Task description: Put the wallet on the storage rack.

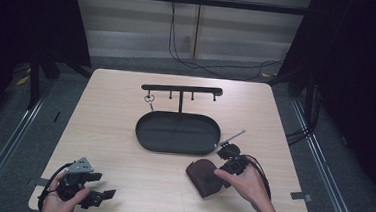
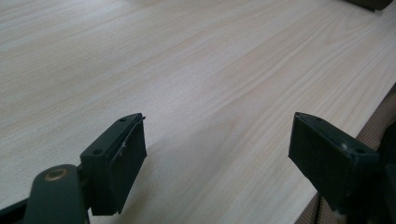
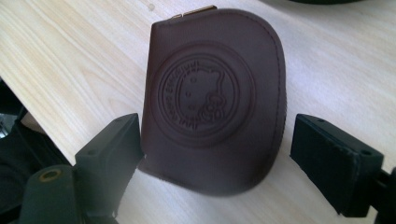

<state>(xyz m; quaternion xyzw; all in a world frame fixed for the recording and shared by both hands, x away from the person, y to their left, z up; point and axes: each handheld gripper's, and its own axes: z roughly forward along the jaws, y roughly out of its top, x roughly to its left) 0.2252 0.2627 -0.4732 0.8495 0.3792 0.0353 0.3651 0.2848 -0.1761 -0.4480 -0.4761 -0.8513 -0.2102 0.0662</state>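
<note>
A dark brown leather pouch (image 1: 204, 176) with an embossed round emblem lies flat on the wooden table near its front right. In the right gripper view the pouch (image 3: 212, 98) lies between the jaws of my right gripper (image 3: 219, 137). The jaws stand wide. One pad is close to the pouch's edge and the other is clear of it. From above, a hand holds the right gripper (image 1: 229, 161) just right of the pouch. My left gripper (image 1: 101, 186) rests at the front left corner, and in its own view the left gripper (image 2: 219, 135) is open over bare wood.
A black oval tray (image 1: 144, 133) sits mid-table under a black T-shaped rack (image 1: 182, 89) with hooks. A key ring (image 1: 149, 99) hangs from the leftmost hook. A thin metal rod (image 1: 234, 137) lies by the tray's right end. The table's front edge is close to both hands.
</note>
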